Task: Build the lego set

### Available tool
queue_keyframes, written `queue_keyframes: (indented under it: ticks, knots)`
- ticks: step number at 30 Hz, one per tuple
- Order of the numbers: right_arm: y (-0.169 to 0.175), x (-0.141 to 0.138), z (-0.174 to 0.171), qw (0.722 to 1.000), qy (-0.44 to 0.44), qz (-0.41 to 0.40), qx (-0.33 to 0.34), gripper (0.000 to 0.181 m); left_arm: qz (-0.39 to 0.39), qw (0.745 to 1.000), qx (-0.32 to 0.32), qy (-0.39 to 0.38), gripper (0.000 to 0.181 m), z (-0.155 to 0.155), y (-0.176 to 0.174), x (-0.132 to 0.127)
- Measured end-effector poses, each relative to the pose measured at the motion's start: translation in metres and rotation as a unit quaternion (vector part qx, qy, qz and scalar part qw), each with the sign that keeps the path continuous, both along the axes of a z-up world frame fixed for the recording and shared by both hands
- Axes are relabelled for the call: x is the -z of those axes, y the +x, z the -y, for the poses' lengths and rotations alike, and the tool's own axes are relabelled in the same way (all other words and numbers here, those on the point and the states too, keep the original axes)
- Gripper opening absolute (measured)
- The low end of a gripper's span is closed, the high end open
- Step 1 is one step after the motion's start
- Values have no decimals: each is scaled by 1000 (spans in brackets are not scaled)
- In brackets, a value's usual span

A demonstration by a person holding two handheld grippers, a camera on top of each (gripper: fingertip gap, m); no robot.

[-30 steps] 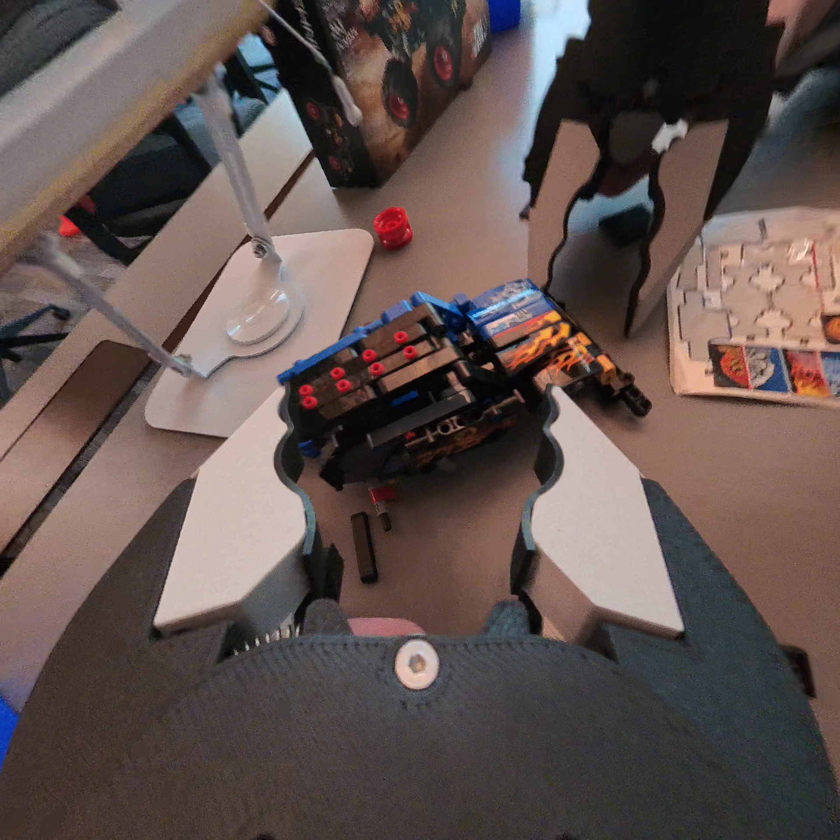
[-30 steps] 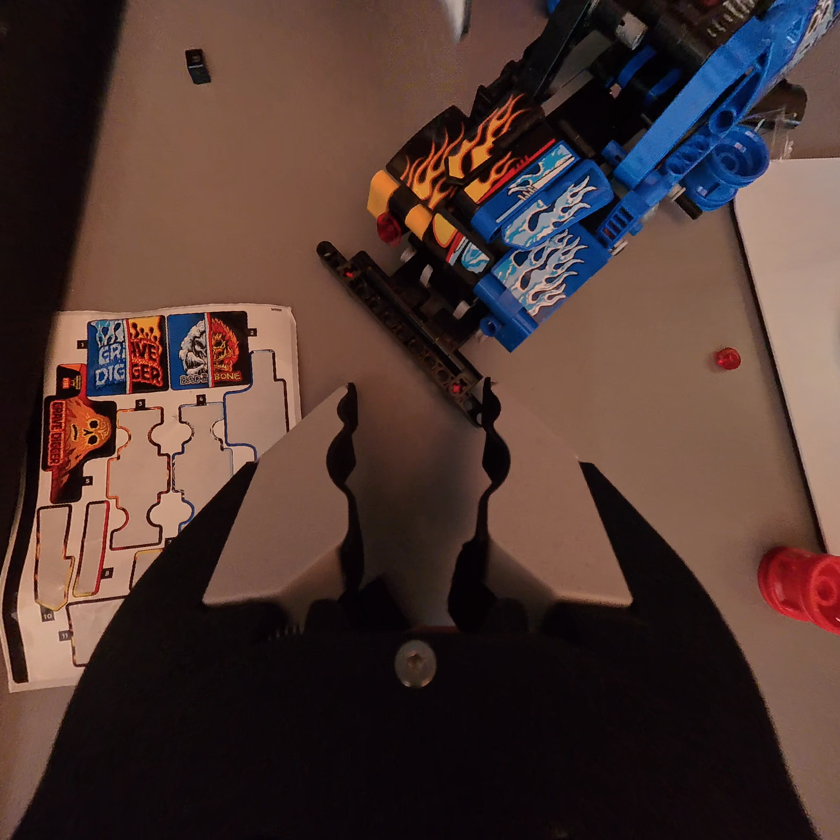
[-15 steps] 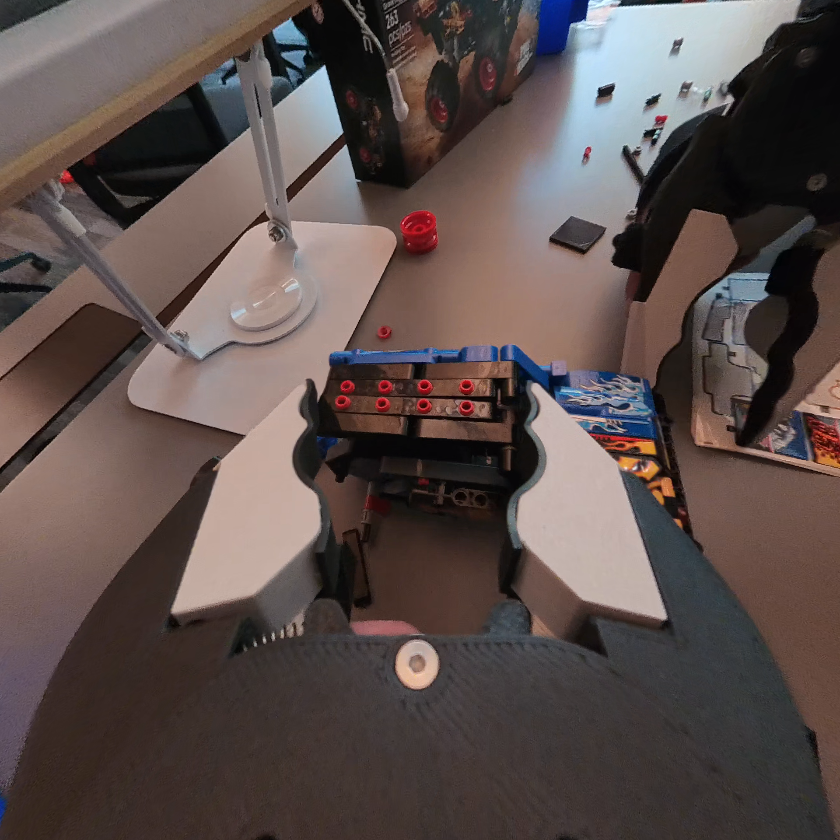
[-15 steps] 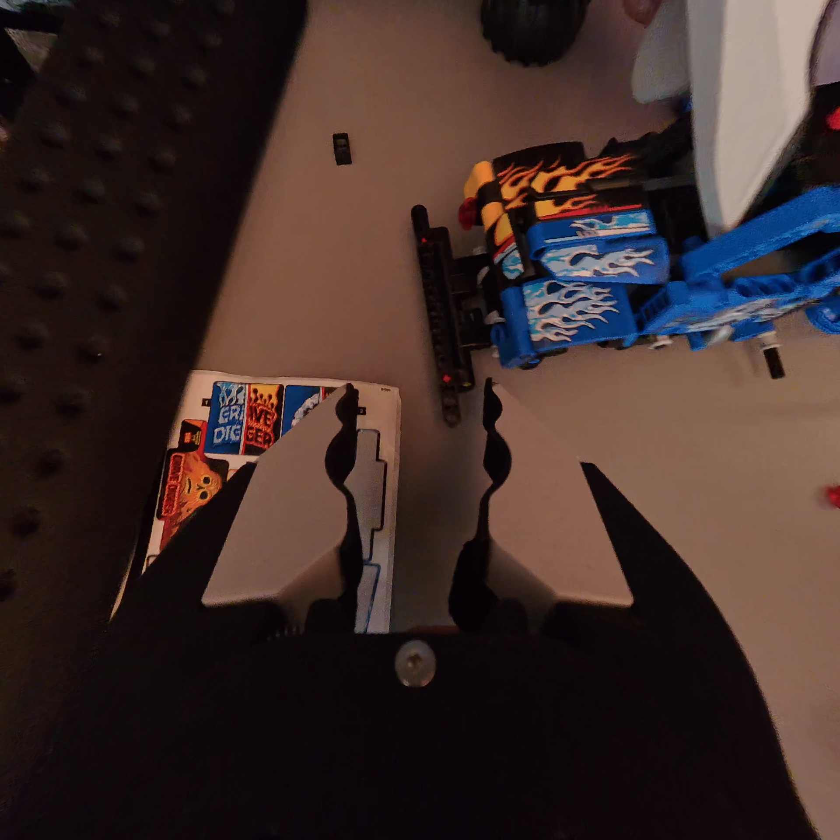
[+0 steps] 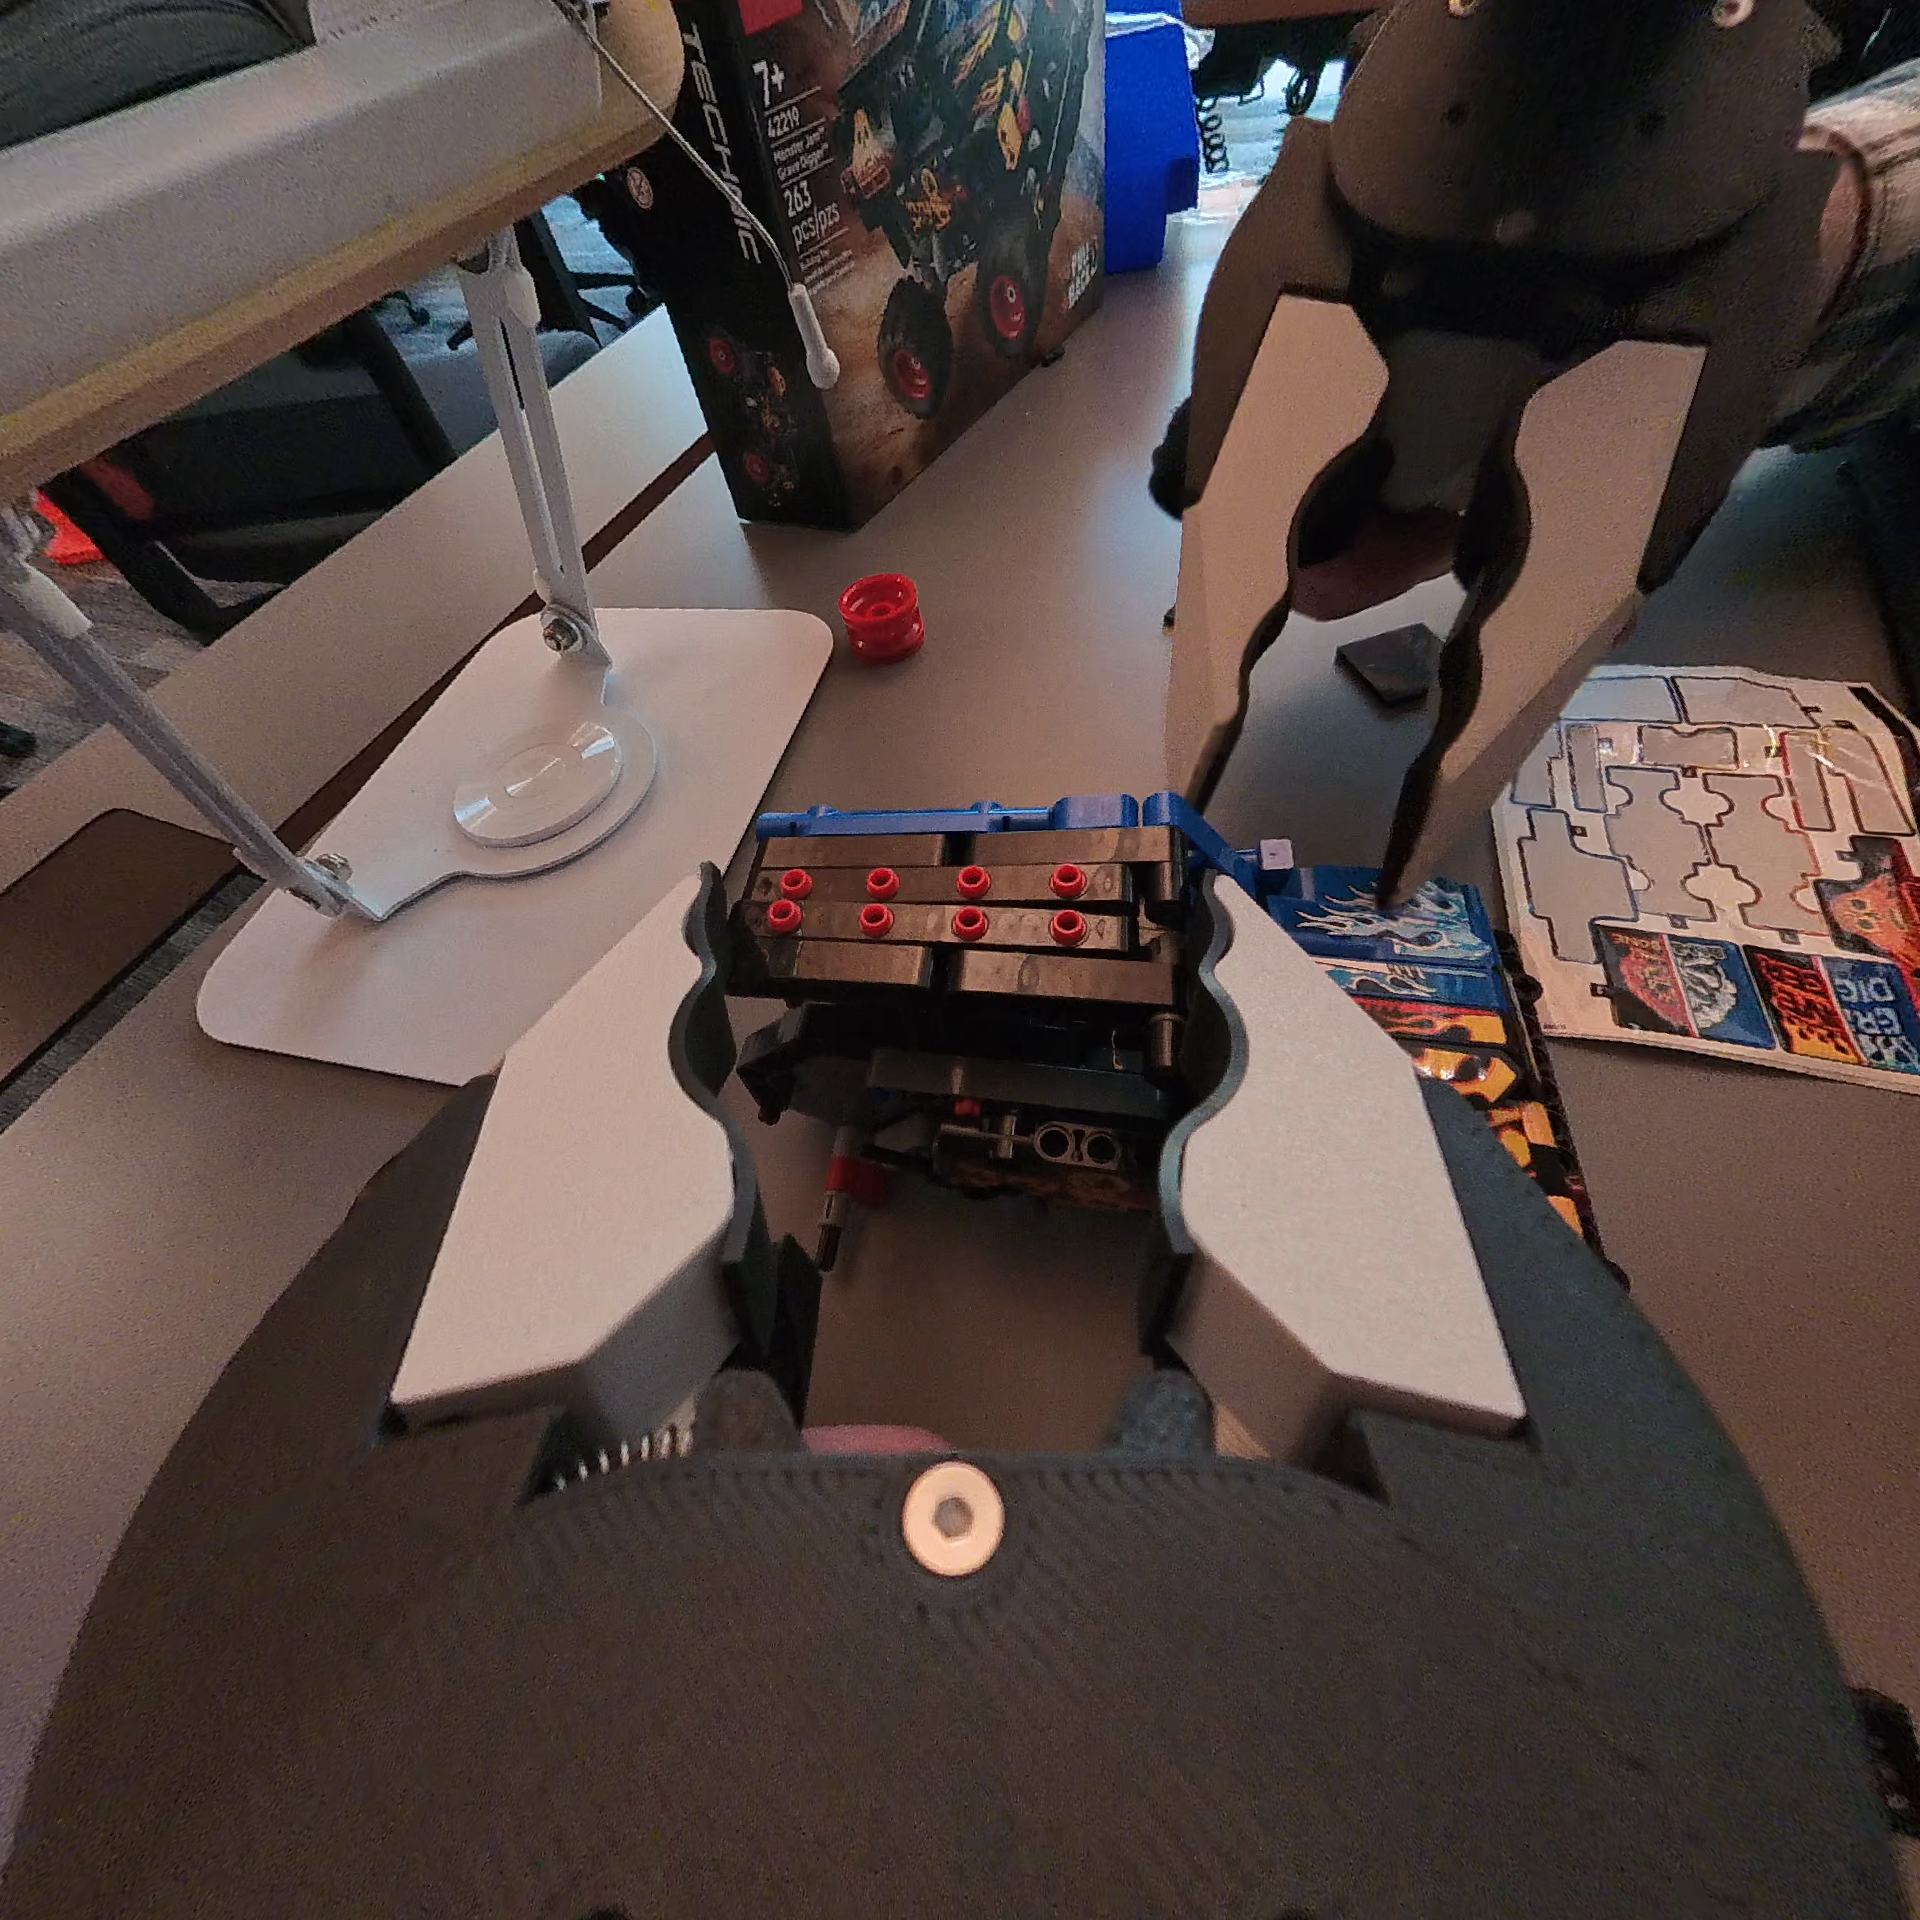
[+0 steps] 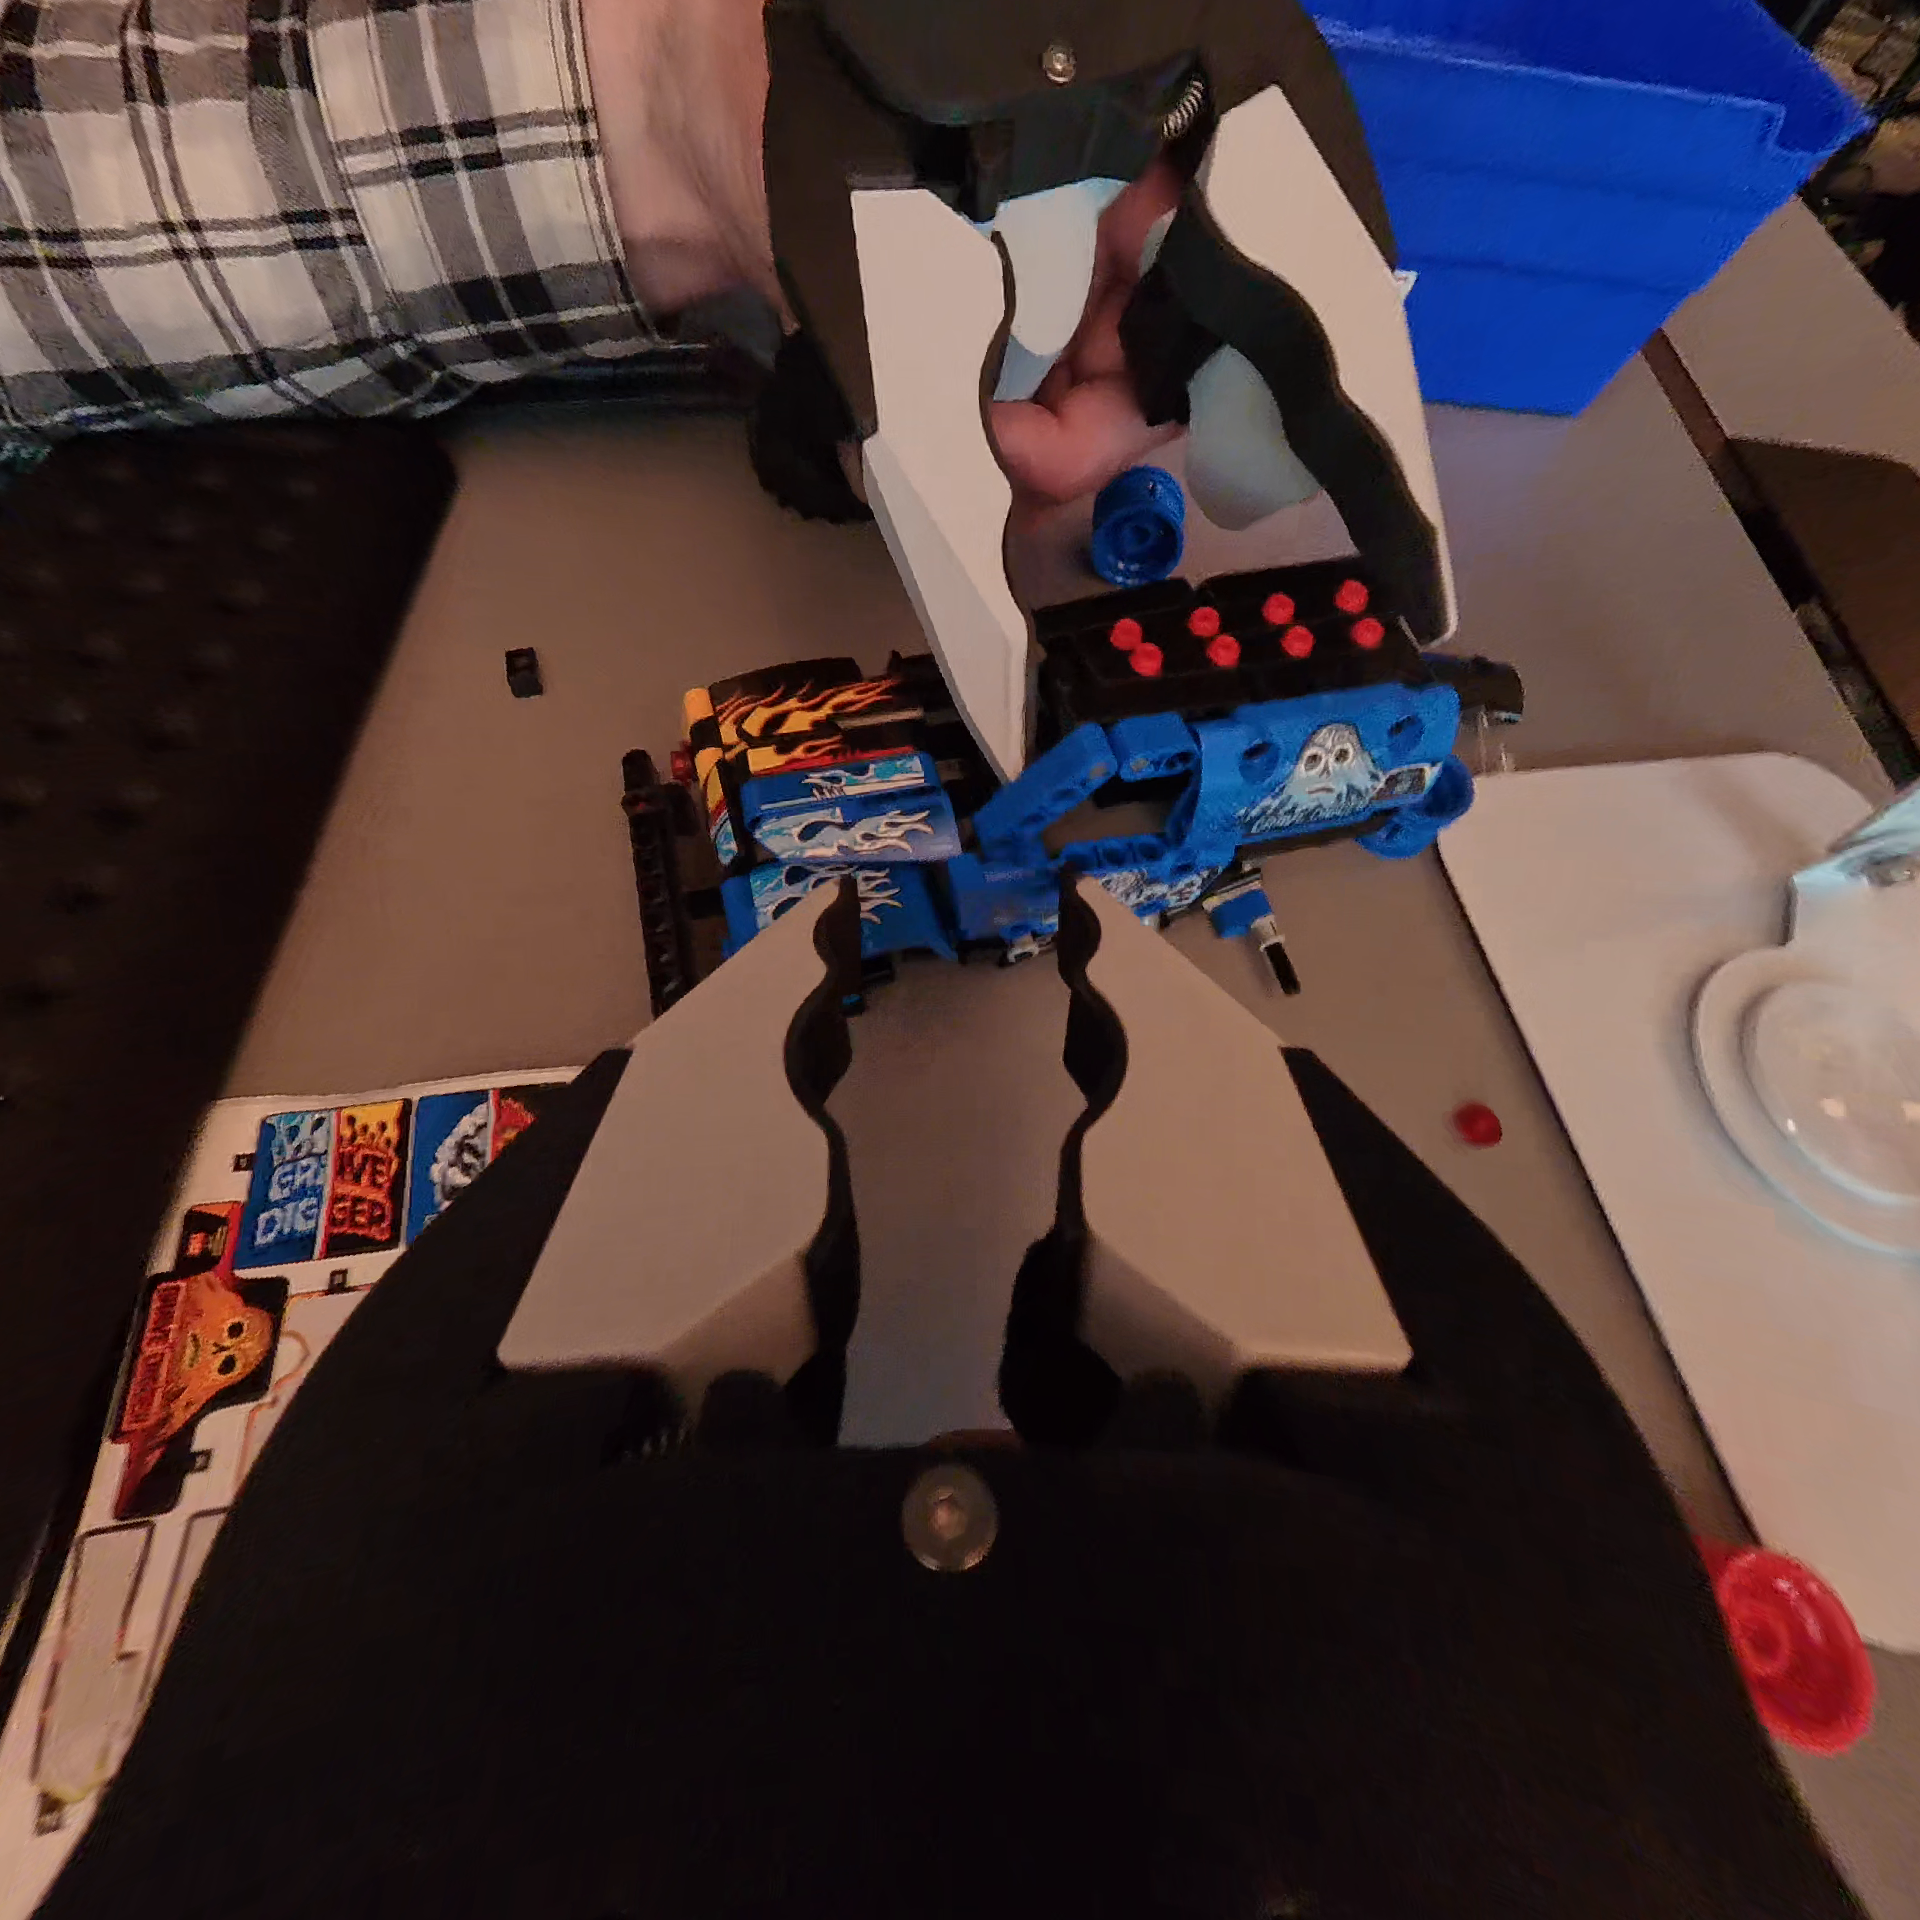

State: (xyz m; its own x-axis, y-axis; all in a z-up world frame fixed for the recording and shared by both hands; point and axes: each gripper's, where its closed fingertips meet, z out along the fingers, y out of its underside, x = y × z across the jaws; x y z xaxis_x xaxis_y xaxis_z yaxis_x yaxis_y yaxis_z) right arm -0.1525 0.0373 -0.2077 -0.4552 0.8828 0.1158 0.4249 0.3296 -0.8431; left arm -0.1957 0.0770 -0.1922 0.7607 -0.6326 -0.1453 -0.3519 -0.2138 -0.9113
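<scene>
Right gripper [image 6: 951,904] came down onto the lego truck [image 5: 966,935], parted, empty; left gripper [image 5: 956,914] straddles truck's black block, contact unclear.

— Inspector: What is obscured?

— Onlooker: The blue-and-black brick truck model [image 5: 966,935] has its flame-printed end behind the left gripper's grey finger [image 5: 1320,1143]. The peeled sticker sheet [image 6: 260,1226] lies partly under the right gripper's black body.
</scene>
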Motion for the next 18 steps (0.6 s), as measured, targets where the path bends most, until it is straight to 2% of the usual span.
queue_keyframes:
  ticks: [5, 11, 15, 18]
  knots:
    - [-5, -6, -5, 999, -16, -6, -32, 20, 5, 1000, 3, 1, 87, -1, 1, 0]
    - [-7, -2, -5, 996, 53, -12, -66, 19, -1, 1000, 2, 0, 87, -1, 2, 0]
    - [-9, -2, -4, 996, 48, -16, -67, 19, -17, 1000, -15, -12, 90, 6, -11, -5]
    - [-10, -2, -6, 997, 48, -18, -62, 19, -11, 1000, -23, -15, 84, 15, -21, -15]
